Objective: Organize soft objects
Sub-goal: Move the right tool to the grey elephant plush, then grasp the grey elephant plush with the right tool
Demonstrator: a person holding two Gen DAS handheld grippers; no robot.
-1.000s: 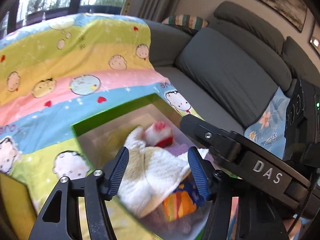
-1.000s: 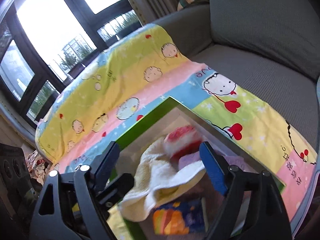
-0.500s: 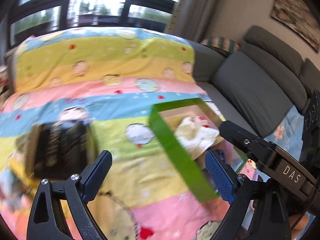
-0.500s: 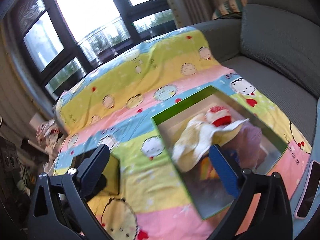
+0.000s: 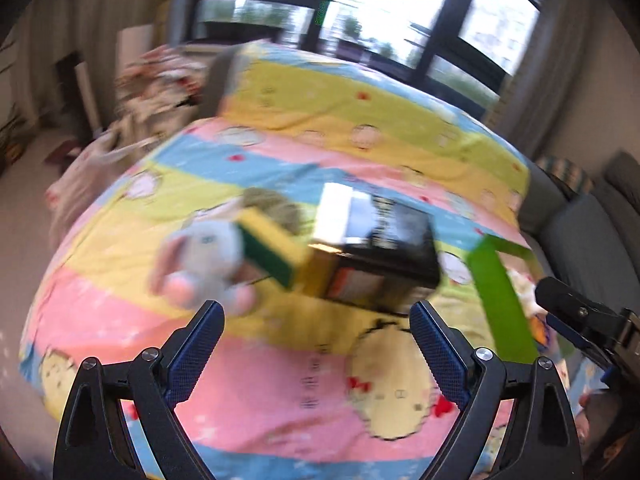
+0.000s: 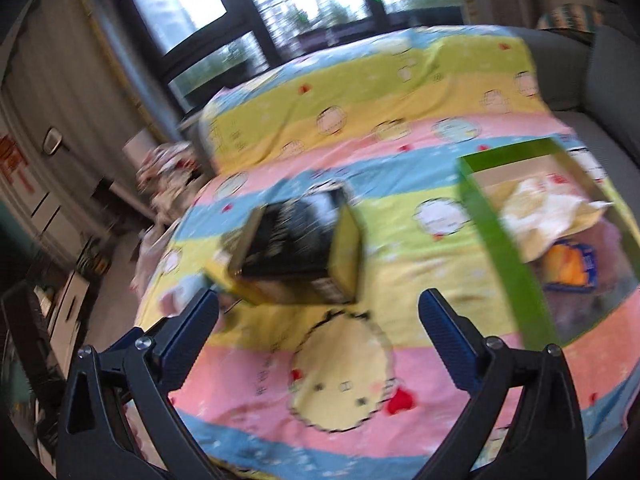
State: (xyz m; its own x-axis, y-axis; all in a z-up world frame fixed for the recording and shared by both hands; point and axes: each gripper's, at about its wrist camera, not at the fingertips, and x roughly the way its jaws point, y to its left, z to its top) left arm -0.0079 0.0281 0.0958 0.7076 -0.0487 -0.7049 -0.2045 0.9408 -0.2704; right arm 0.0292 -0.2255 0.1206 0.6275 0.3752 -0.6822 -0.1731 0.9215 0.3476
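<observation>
Both tongs, left (image 5: pixel 316 334) and right (image 6: pixel 318 322), gape empty; you should centre the left on the grey plush toy (image 5: pixel 202 258) before squeezing.

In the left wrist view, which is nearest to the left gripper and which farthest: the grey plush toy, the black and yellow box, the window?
From the left gripper:
1. Grey plush toy, just beyond the left finger.
2. Black and yellow box, further back, middle of the blanket.
3. Window, far behind the bed.
</observation>
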